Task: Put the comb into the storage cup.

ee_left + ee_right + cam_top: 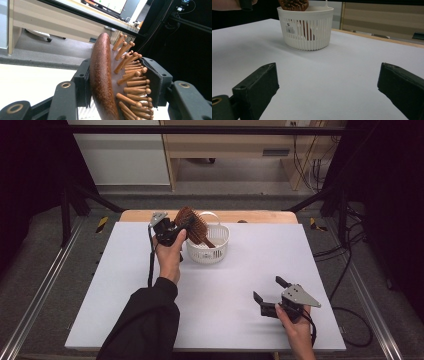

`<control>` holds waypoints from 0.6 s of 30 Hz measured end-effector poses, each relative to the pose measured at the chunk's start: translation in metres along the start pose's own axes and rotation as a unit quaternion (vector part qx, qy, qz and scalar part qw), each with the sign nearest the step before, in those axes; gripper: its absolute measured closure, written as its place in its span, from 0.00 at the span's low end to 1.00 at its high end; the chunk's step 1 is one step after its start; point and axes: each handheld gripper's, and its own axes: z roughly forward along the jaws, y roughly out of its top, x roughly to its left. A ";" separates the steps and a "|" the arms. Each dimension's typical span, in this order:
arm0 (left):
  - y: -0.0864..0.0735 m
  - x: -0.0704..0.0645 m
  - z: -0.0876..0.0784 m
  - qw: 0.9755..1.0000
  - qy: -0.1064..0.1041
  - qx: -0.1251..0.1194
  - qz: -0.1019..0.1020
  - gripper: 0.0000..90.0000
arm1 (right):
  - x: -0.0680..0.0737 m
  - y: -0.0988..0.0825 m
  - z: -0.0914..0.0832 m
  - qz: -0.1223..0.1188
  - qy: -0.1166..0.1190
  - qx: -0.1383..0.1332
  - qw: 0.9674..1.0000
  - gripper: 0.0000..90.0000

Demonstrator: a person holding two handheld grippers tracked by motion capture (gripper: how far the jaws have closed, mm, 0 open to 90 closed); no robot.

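A brown wooden hairbrush with peg bristles stands tilted in a white slatted basket at the back middle of the white table. Its handle reaches down inside the basket. My left gripper is shut on the brush head above the basket's left rim. In the left gripper view the two black pads press the brush from its smooth back and its bristle side. My right gripper rests near the front right of the table, open and holding nothing. From there the basket stands ahead with the brush head over it.
The white table top lies on a wooden table whose far edge shows behind the basket. Black frame bars and cables stand on both sides. A wooden desk stands on the floor beyond.
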 end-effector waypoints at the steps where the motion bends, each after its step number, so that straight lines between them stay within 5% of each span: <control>1: 0.000 0.000 0.000 1.000 0.000 0.000 0.001 0.51 | 0.000 0.000 0.000 0.000 0.000 0.000 1.000 0.04; 18: -0.001 0.004 -0.001 1.000 -0.002 0.000 -0.010 0.51 | 0.000 0.000 0.001 0.001 0.001 0.003 1.000 0.04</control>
